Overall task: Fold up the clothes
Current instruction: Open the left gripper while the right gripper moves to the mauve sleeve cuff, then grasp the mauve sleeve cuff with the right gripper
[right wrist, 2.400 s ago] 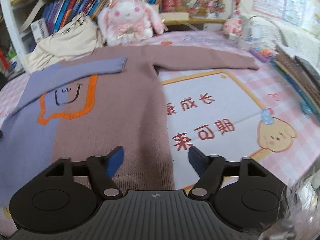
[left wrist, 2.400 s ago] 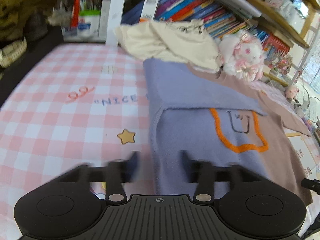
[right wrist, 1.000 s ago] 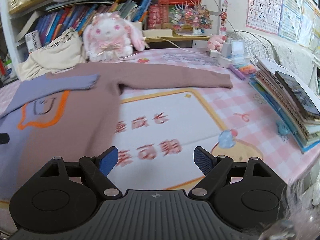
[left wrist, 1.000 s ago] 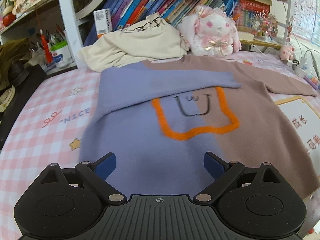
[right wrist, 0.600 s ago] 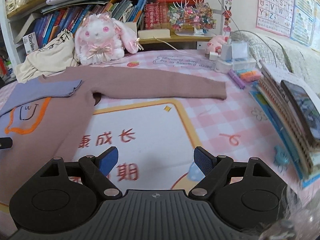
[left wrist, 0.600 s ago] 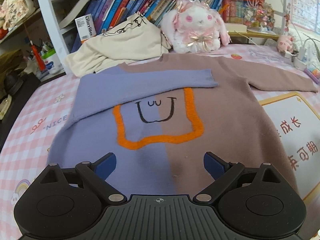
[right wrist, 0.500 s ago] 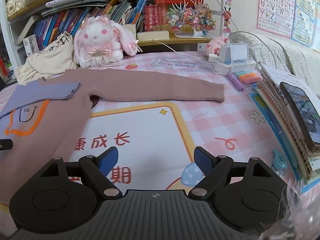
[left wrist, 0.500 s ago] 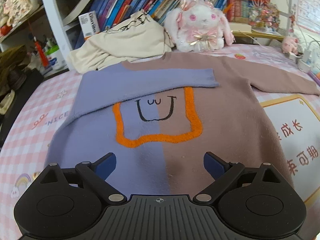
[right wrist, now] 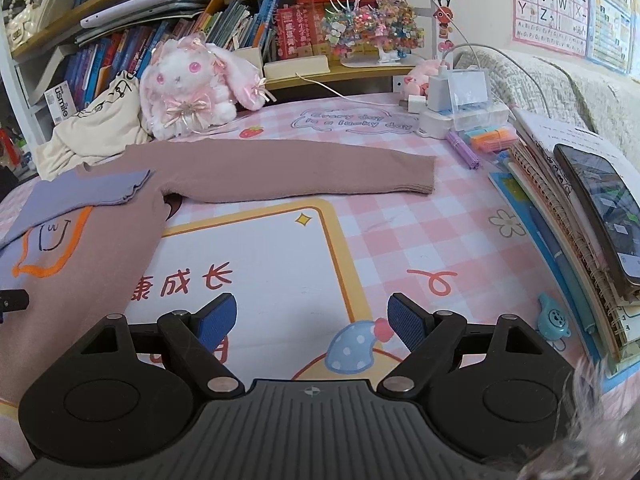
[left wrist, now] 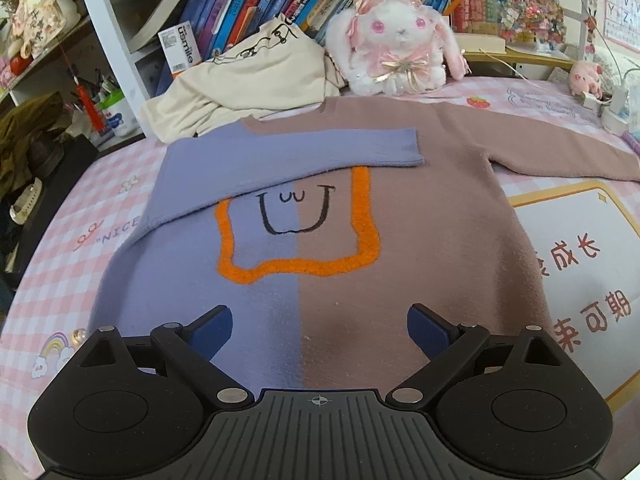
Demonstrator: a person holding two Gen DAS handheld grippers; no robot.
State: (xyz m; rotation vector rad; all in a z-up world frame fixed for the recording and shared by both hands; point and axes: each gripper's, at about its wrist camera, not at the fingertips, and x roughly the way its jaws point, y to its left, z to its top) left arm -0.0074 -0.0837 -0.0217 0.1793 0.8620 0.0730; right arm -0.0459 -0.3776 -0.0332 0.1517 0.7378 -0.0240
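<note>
A half purple, half brown sweater (left wrist: 360, 216) with an orange square and a smiley lies flat on the pink checked table. Its purple sleeve (left wrist: 280, 152) is folded across the chest. Its brown sleeve (right wrist: 304, 176) lies stretched out to the right. My left gripper (left wrist: 320, 330) is open and empty over the sweater's lower hem. My right gripper (right wrist: 312, 320) is open and empty over the table mat, right of the sweater body (right wrist: 80, 264) and in front of the brown sleeve.
A cream garment (left wrist: 248, 80) and a pink plush rabbit (left wrist: 400, 48) sit behind the sweater below a bookshelf. Notebooks with a phone (right wrist: 600, 208) on top lie at the right edge. A charger and coloured pens (right wrist: 480, 136) lie at the back right.
Both grippers have swung right. The left one, narrowly open at the sweater's purple left edge 2.4 s ago, is now wide open over its middle. The right one moved off the sweater onto the mat.
</note>
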